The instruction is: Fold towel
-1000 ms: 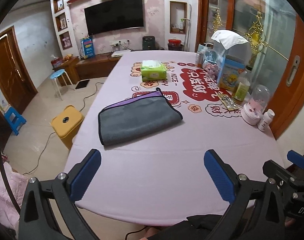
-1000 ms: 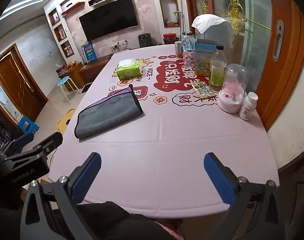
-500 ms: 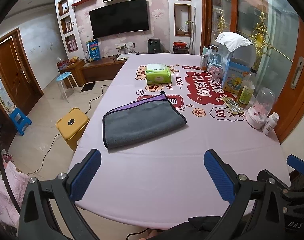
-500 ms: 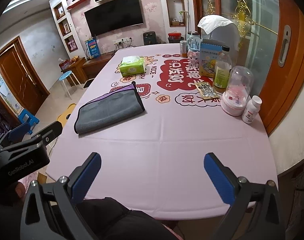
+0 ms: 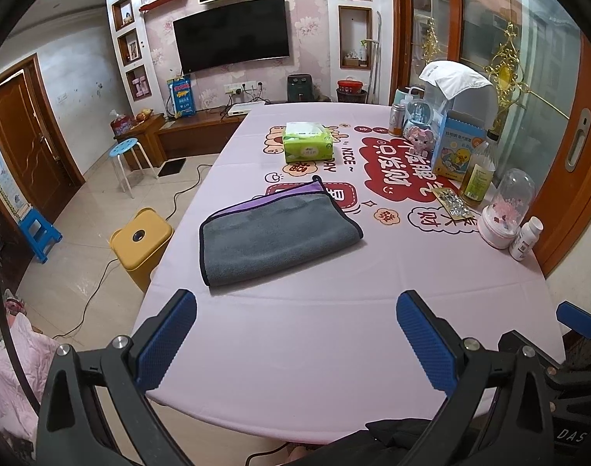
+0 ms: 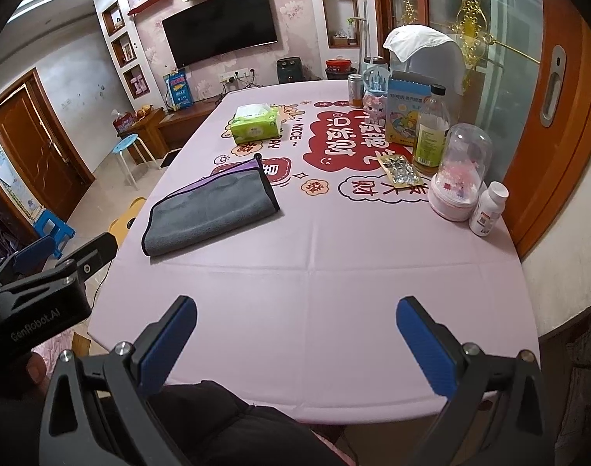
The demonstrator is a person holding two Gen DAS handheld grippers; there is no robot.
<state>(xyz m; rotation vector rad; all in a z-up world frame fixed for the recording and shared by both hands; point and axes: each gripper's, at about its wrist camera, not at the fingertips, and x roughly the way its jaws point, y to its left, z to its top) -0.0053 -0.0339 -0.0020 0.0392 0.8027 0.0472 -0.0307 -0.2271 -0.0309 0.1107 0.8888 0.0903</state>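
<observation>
A grey towel with a purple inner side and black edging lies folded on the pink tablecloth, left of the table's middle; it also shows in the right wrist view. My left gripper is open and empty above the near table edge, well short of the towel. My right gripper is open and empty, also near the front edge, to the right of the towel. The left gripper's body shows at the left in the right wrist view.
A green tissue pack sits behind the towel. Bottles, a glass dome, a pill bottle, a blue box and a blister pack crowd the right side. A yellow stool stands left of the table.
Both grippers have pulled back and risen slightly, so the towel and table appear a bit farther and more centred. The towel has not moved. Both stay open.
</observation>
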